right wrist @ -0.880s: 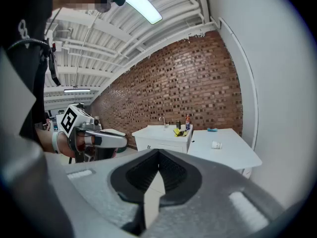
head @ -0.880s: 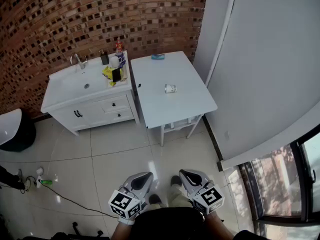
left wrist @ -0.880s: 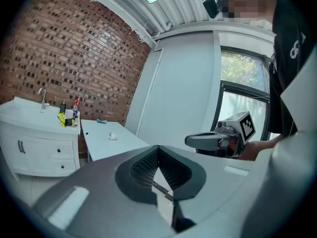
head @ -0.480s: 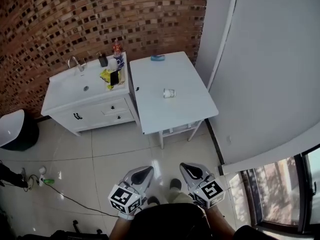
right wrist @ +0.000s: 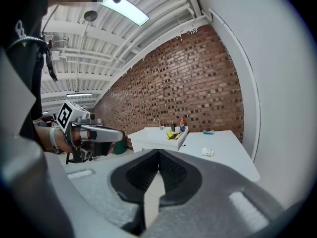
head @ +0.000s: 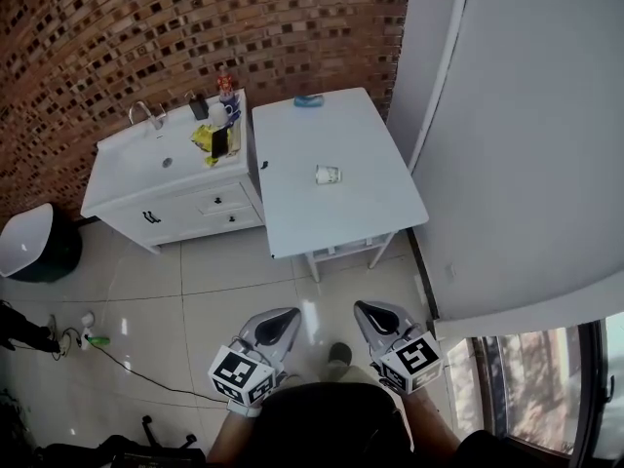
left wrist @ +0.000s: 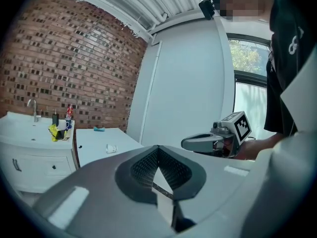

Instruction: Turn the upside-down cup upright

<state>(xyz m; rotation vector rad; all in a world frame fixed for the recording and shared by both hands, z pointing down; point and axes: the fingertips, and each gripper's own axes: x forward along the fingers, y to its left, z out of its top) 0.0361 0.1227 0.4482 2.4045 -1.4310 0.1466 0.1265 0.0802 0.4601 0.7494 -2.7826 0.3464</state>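
Observation:
A small white cup [head: 328,175] sits near the middle of the white table [head: 363,217], far ahead of me. It is too small in view to tell how it stands. It also shows as the cup [left wrist: 111,148] in the left gripper view and the cup [right wrist: 207,152] in the right gripper view. My left gripper [head: 289,314] and right gripper [head: 362,307] are held side by side close to my body, over the tiled floor, well short of the table. Both are shut with nothing in them.
A white sink cabinet [head: 156,188] with bottles and a mug [head: 220,115] stands left of the table against the brick wall. A blue object [head: 309,99] lies at the table's far edge. A grey wall runs along the right; a dark bin [head: 39,252] and a cable [head: 127,370] are at left.
The head view has shifted a little and the table sits slightly higher in the frame. Both grippers stay shut near my body, in about the same place.

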